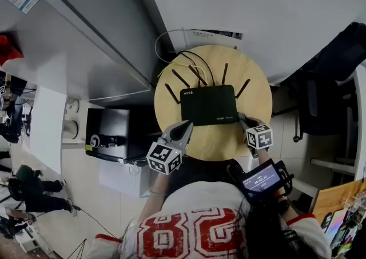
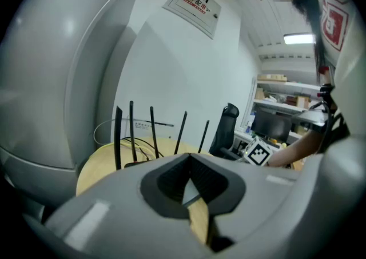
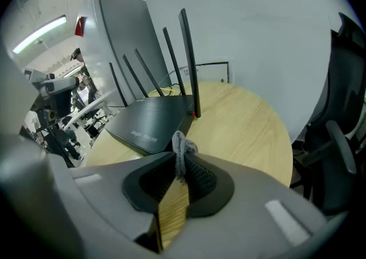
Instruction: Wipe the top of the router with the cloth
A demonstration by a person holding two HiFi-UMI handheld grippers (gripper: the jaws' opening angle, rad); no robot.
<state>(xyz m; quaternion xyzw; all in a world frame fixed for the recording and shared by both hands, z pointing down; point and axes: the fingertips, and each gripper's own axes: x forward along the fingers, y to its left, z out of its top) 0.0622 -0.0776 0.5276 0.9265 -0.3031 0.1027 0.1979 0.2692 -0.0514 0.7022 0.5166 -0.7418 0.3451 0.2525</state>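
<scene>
A black router (image 1: pixel 209 105) with several upright antennas lies in the middle of a round wooden table (image 1: pixel 257 86). In the right gripper view the router (image 3: pixel 151 119) sits just ahead and to the left of the jaws. My right gripper (image 3: pixel 180 150) is shut on a small fold of grey cloth (image 3: pixel 182 143), and in the head view the right gripper (image 1: pixel 242 119) is by the router's near right corner. My left gripper (image 1: pixel 186 127) hovers at the near left corner, jaws shut with nothing between them. In the left gripper view the left gripper (image 2: pixel 191 160) points toward the antennas (image 2: pixel 131 132).
Black and yellow cables (image 1: pixel 191 60) run off the back of the router toward the wall. A black office chair (image 1: pixel 320 109) stands right of the table. A dark box (image 1: pixel 111 135) sits on the floor to the left, beside a grey partition (image 1: pixel 91 40).
</scene>
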